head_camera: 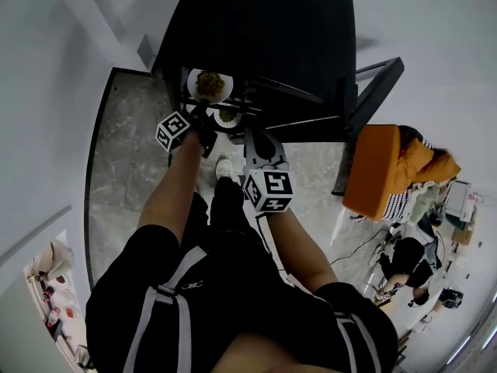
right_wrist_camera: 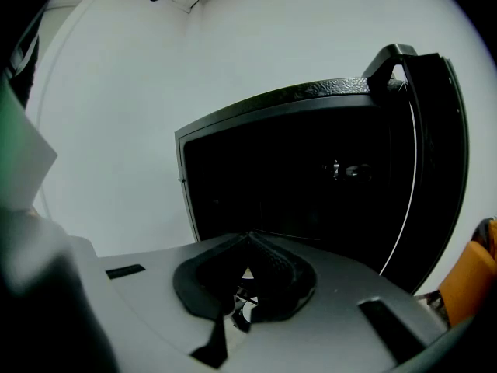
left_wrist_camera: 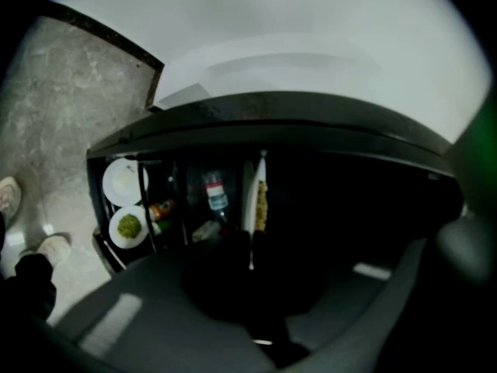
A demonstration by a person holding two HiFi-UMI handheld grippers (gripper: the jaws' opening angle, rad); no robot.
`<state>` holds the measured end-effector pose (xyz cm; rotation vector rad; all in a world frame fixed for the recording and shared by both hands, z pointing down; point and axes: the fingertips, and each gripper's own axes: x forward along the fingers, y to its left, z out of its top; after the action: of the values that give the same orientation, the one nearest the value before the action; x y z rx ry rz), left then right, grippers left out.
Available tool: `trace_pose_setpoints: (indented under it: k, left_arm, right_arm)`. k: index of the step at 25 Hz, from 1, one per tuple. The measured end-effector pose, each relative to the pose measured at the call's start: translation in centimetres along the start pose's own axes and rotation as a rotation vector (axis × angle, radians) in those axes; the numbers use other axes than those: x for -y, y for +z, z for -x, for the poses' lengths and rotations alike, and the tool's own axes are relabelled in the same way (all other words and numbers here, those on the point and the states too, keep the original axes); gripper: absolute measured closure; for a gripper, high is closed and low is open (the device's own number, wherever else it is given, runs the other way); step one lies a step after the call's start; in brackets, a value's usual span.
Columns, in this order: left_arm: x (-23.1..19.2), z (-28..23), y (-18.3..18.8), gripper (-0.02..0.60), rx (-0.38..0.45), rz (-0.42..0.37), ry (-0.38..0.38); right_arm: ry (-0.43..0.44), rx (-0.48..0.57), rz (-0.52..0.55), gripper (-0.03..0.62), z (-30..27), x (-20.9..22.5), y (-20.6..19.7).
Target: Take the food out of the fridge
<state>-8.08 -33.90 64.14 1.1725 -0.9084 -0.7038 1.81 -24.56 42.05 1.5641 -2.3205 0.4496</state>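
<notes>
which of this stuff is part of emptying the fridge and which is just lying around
For the job: fridge; plate of food, its rim in the shut left tongs; plate of green food; bottle; right tongs, shut and empty.
Lying about: orange seat.

Probably a lab room, black fridge (head_camera: 256,37), marble floor (head_camera: 124,169), white walls (head_camera: 46,68)

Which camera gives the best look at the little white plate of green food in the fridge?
The left gripper view: the small round white plate of green food shows plainly inside the open black fridge. The head view catches it small, partly behind the left hand-held gripper. The right gripper view doesn't show it.
</notes>
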Motion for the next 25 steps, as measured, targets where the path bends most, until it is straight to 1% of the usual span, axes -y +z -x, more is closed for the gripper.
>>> trace_pose_setpoints:
  k: [3,7,11,15,19,25]
  left_arm:
    - [0.9,0.4,-0.1,0.574,0.000,0.008,-0.063]
    - [1.5,1.5,-0.6,0.574,-0.013,-0.008,-0.083]
    - [2.7,2.7,-1.2,0.574,-0.044,-0.043,-0.105]
    - [4.3,4.9,-2.7,0.574,-0.096,-0.073,-0.114]
    - [6.0,8.0,-4.2,0.574,-0.143,-0.077,-0.122]
    - [9.2,13.6,-5.8,0.574,-0.207,-0.089,-0.111]
  right_arm:
    - [-0.002,-0.001,-0.005,0.594,-0.2,0.0,0.0]
    - [-0.005,0.006,-0.009,0.594,-0.1,-0.2,0.3]
    - [-0.012,0.018,-0.018,0.594,-0.2,-0.1,0.5]
    - [-0.023,0.038,-0.025,0.594,0.2,-0.2,1.0]
    - [-0.041,0.064,-0.036,0.594,1.1,-0.1,1.5]
    - [-0.082,0.096,-0.052,0.594,3.0,0.7,1.6]
